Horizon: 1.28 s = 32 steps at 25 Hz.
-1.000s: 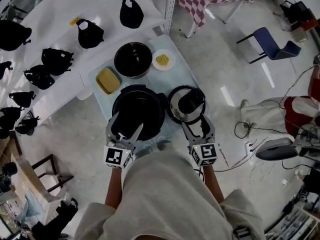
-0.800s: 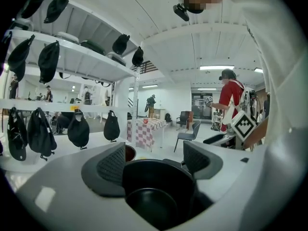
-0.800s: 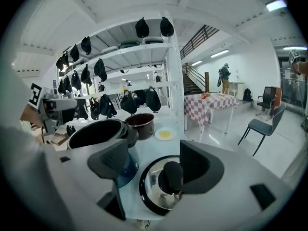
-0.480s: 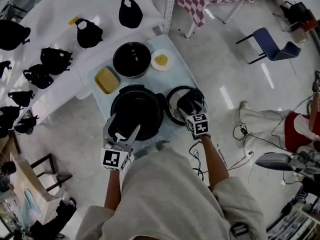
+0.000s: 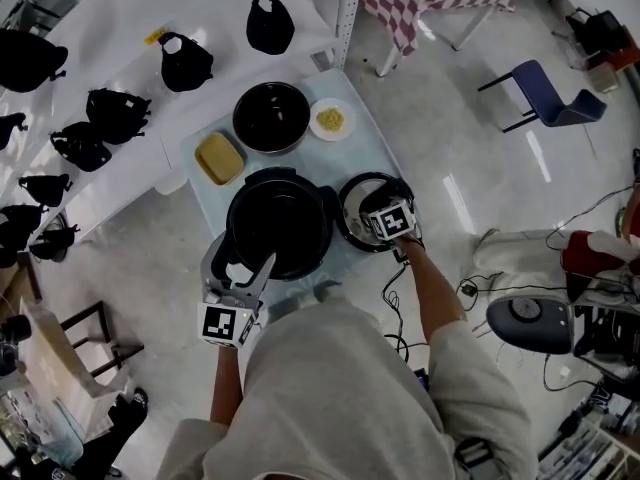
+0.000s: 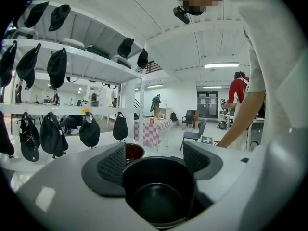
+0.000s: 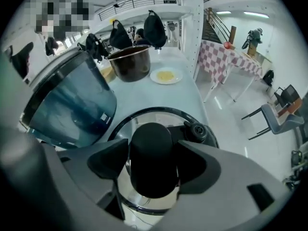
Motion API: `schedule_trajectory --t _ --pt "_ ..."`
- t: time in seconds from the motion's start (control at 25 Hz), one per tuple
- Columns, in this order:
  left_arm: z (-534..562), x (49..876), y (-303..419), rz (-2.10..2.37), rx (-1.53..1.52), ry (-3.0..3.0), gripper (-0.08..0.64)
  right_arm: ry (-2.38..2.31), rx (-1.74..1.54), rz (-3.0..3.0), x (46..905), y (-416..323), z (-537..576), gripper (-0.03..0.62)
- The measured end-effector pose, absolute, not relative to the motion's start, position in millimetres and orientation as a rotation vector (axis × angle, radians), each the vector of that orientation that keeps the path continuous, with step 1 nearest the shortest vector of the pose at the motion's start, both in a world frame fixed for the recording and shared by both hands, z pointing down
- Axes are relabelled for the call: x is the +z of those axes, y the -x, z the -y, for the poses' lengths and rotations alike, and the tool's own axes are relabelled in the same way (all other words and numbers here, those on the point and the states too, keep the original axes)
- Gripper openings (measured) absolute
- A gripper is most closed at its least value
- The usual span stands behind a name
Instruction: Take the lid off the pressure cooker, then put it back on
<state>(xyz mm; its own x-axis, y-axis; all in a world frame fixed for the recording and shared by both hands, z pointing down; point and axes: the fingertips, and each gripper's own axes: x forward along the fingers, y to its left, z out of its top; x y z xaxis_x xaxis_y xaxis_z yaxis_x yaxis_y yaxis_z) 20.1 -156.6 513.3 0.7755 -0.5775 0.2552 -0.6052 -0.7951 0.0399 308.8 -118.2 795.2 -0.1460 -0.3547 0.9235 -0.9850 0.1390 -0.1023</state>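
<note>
1. Lid (image 5: 350,206): glass, black rim, black knob (image 7: 151,153); lies flat on desk (image 5: 370,153), right of cooker (image 5: 232,218).
2. Right claw (image 7: 153,165): open, jaws astride knob.
3. Left claw (image 5: 248,266): open, gripping nothing, at cooker's near rim.
4. Cooker: uncovered, black pot empty.
5. Plate (image 5: 315,126): yellow food.
6. Dark bowl (image 5: 236,120) behind cooker: contents unclear.

lid (image 5: 352,206) right of pressure cooker (image 5: 278,223), bowl (image 5: 270,118) behind it, plate (image 5: 329,120) beside bowl
</note>
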Motion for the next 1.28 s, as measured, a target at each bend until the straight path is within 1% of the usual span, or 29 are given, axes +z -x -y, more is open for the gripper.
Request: schedule_trajectory --t 0.08,0.12,0.36,0.52,0.6,0.76,1.04,1.12,1.28 --pt "155 514 -17 0.956 0.369 -2.848 0.356 -1.284 1.024 1.581 802 -311 116 0.306" --pt "154 515 -15 0.957 0.392 -2.844 0.356 -1.267 1.026 1.567 805 -311 115 0.291" --pt "155 512 -8 0.990 0.363 -2.839 0.354 -1.236 1.045 1.551 808 -311 116 0.294" --pt "153 515 -6 0.989 0.399 -2.812 0.356 -1.221 1.022 1.549 807 -310 116 0.275" --pt "152 516 -5 0.980 0.435 -2.806 0.354 -1.214 1.014 1.521 806 -314 110 0.275" --pt "156 510 -4 0.996 0.392 -2.804 0.354 -1.240 1.020 1.575 800 -310 111 0.273" --pt "160 515 -2 0.996 0.391 -2.799 0.354 -1.398 0.989 1.677 760 -309 96 0.272" --pt "162 514 -5 0.990 0.358 -2.811 0.354 -1.450 0.977 1.702 742 -310 87 0.272" --pt "160 519 -5 0.965 0.396 -2.818 0.354 -1.568 0.898 1.749 696 -309 69 0.272"
